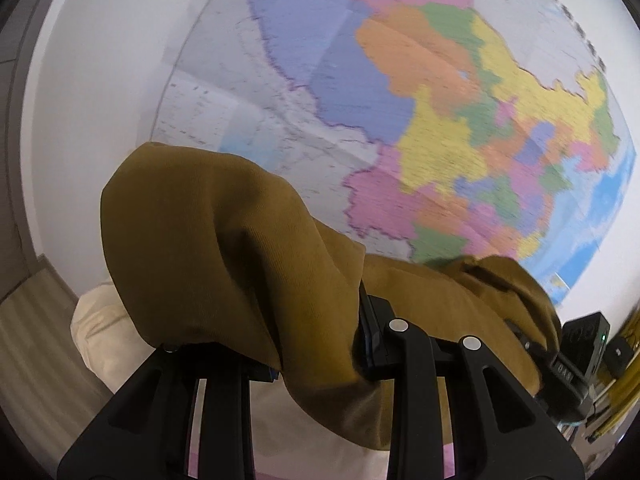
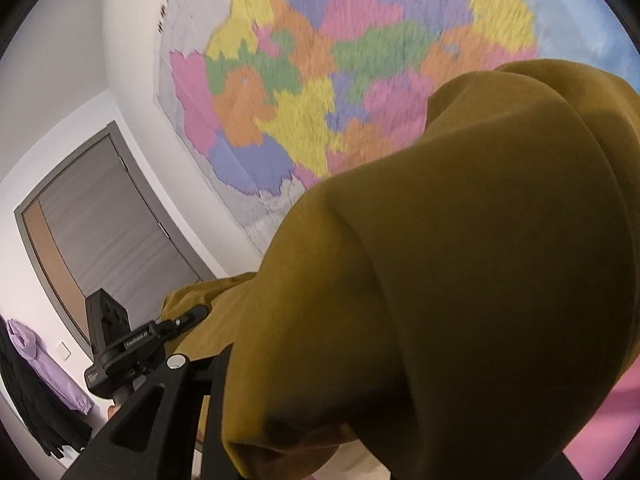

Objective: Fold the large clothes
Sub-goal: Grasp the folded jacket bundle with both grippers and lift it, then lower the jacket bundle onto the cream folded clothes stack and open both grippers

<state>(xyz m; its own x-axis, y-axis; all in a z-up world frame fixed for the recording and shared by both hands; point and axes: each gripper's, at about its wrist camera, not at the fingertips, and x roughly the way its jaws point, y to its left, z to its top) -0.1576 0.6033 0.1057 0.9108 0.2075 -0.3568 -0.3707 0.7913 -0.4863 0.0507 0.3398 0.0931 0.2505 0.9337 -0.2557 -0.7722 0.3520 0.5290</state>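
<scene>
Left wrist view: the garment [image 1: 224, 232], mustard-brown cloth, is draped over the left gripper [image 1: 316, 344] and bunched between its black fingers, which are closed on the fabric. A band of the cloth stretches rightward to the right gripper [image 1: 560, 364], which meets it at the far end. Both grippers are raised, facing the wall map [image 1: 400, 100]; white wall lies open to the left of the map's edge. A cream pillow [image 1: 96, 320] sits low left, below the cloth's hanging edge. Dark devices [image 1: 588, 340] stand at the right rim.

Right wrist view: the garment [image 2: 460, 260] covers most of the right half and hides the fingertips of the right gripper [image 2: 224, 376]; the grip is probably closed on cloth, but this cannot be confirmed. The left gripper [image 2: 132, 344] appears at left, its tip against a cloth fold. Only this view shows the grey door [image 2: 108, 220], a purple garment [image 2: 44, 364] hanging beside dark clothing, and a pink surface [image 2: 600, 412] at lower right. The map [image 2: 320, 60] is motion-blurred.
</scene>
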